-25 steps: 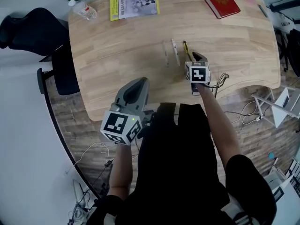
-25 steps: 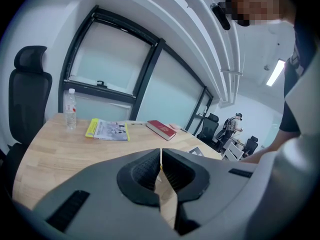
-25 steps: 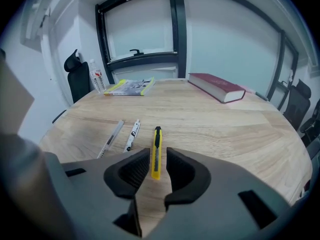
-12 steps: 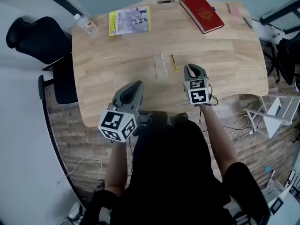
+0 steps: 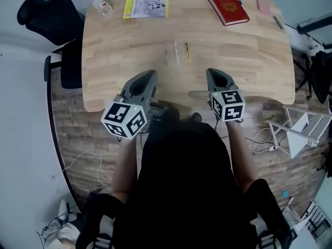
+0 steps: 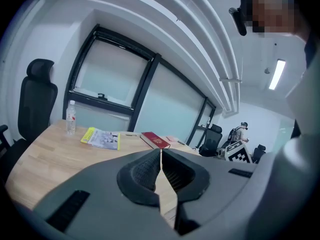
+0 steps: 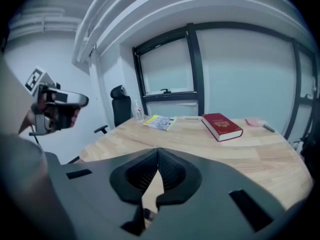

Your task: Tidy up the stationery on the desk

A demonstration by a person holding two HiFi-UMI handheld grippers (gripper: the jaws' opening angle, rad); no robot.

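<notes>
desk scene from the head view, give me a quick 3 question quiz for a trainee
1. True or false: the left gripper and the right gripper are both shut with nothing between their jaws.
2. Which thing lies nearest the water bottle? A) red book B) yellow booklet C) pink pad
3. Fill in: ___ slim pens lie side by side in the middle of the desk, ahead of both grippers.

Key: 1 true; 2 B; 3 three

A black office chair (image 5: 41,14) stands at the upper left of the frame, and a water bottle (image 5: 100,4) stands near its right.
</notes>
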